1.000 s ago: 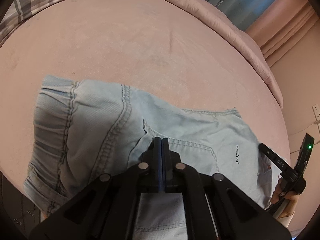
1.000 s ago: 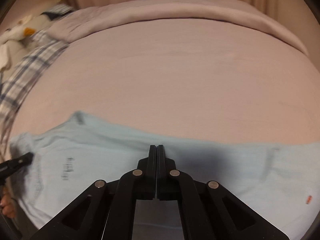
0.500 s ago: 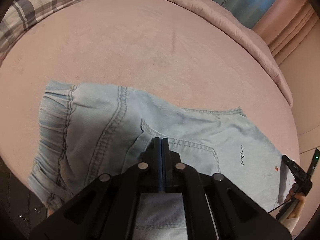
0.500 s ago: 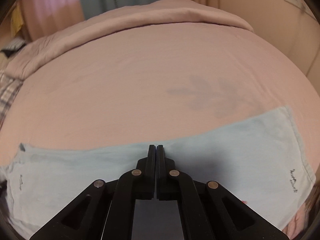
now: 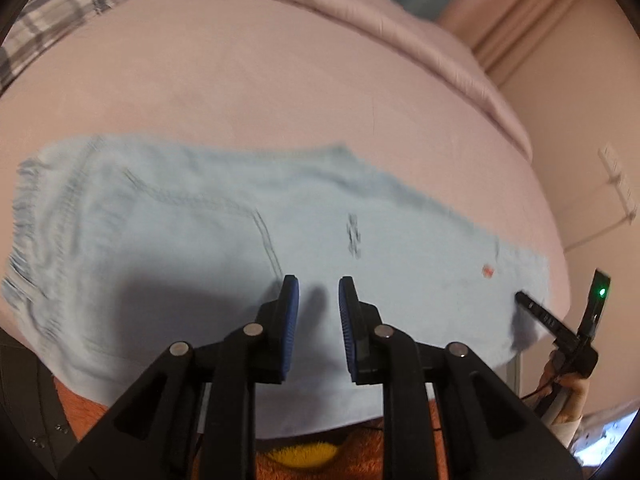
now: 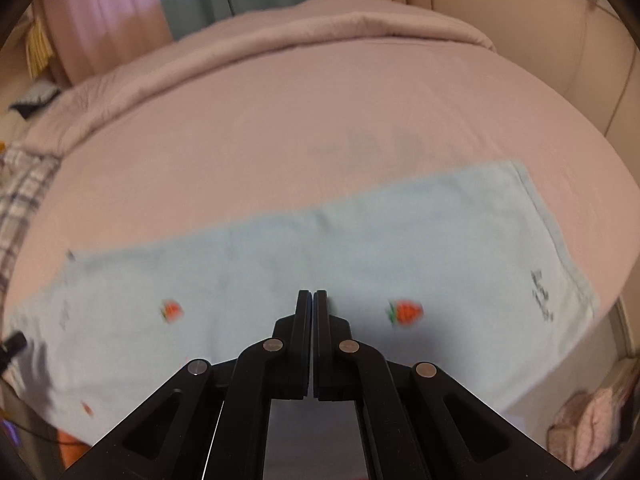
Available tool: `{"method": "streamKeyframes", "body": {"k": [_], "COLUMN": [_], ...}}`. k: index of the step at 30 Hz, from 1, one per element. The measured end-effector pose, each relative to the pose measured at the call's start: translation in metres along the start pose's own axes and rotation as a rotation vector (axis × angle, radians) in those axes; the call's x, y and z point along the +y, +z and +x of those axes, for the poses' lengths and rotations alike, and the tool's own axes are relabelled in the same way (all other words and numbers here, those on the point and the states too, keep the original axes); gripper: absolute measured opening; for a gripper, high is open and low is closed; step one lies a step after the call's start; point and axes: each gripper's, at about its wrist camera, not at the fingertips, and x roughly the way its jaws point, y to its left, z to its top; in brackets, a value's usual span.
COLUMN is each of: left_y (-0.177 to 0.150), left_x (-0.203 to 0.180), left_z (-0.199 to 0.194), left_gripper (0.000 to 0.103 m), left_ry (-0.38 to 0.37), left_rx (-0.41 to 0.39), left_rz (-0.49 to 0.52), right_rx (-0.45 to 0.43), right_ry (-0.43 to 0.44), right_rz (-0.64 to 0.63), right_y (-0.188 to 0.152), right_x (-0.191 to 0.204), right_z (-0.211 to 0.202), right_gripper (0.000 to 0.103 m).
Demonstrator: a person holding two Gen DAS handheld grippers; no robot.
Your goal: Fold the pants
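Note:
Light blue denim pants (image 5: 200,248) lie flat along the near edge of a pink bed, waistband at the left, legs running right. My left gripper (image 5: 318,290) is open and empty just above the pants near a pocket seam. In the right wrist view the pant legs (image 6: 360,248) stretch across with small strawberry prints and a hem at the right. My right gripper (image 6: 313,300) has its jaws together above the legs, with no cloth visibly between them. The right gripper also shows at the pants' right end in the left wrist view (image 5: 524,298).
The pink bed cover (image 5: 280,80) spreads beyond the pants. A plaid pillow (image 5: 60,4) lies at the far left. A rolled pink duvet (image 6: 280,40) runs along the far edge. Curtains and a wall stand behind. An orange rug (image 5: 304,452) lies below the bed edge.
My left gripper has opened and let go of the pants and pulled back. The pants now lie spread flat. My right gripper has moved right along the legs, still shut.

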Motion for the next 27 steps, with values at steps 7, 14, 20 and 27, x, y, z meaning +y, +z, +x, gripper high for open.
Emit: {"method": "streamKeyframes", "body": {"k": [7, 14, 20, 27], "left_y": [-0.015, -0.019, -0.018, -0.017], "left_x": [0.004, -0.005, -0.014, -0.026], "left_z": [0.022, 0.027, 0.028, 0.027], "left_gripper": [0.020, 0.020, 0.020, 0.036], "left_ry": [0.057, 0.098, 0.130, 0.118], "left_rx": [0.023, 0.016, 0.022, 0.046], "left_rz": [0.024, 0.034, 0.042, 0.051], "right_rx": [-0.025, -0.050, -0.076, -0.164], "right_ry": [-0.133, -0.270, -0.287, -0.261], "right_rz": [0.058, 0.125, 0.233, 0.400], "right_y": [-0.008, -0.007, -0.004, -0.028], "right_x": [-0.041, -0.087, -0.117, -0.149], "right_z": [-0.001, 0.002, -0.002, -0.032], "right_gripper": [0.000, 0.000, 0.000, 0.000]}}
